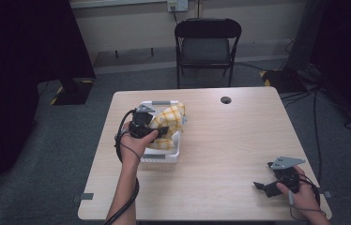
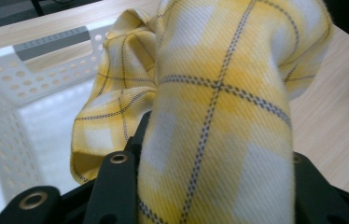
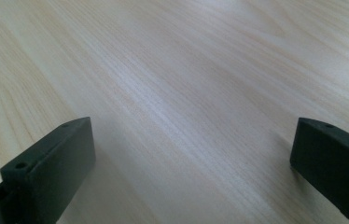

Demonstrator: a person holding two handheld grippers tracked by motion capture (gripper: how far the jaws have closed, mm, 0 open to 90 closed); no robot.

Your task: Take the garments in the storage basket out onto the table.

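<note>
A light wooden table [image 1: 220, 154] seen from above, with a person's two forearms reaching in from the bottom edge. A white perforated plastic basket [image 1: 162, 155] sits on the left half of the table, at about 10 o'clock from the table's centre.

The left gripper [image 1: 160, 131] is held over the basket, pointing toward 3 o'clock. Its jaws are clenched on a yellow and white checked cloth [image 1: 168, 123] with thin dark lines. In the high view the cloth rises out of the basket as a bunched roll, its long axis running from about 7 o'clock up to 1 o'clock, with the upper end draped over the basket's far right rim. In the left gripper view the cloth [image 2: 219, 116] stands as a thick column between the two black jaws, running upward and away from the camera, then folding over at the top. A second loose fold hangs to its left, inside the basket [image 2: 4, 107]. The basket's grey handle strip shows on the far wall.

The right gripper [image 1: 263, 186] rests low over the table at about 4 o'clock, near the front right corner, well apart from the basket, pointing toward 9 o'clock. In the right gripper view its jaws stand wide apart with nothing between them, just bare wood grain [image 3: 177, 93].

Beyond the table, at 12 o'clock, stands a dark folding chair [image 1: 207, 44] on grey floor.
</note>
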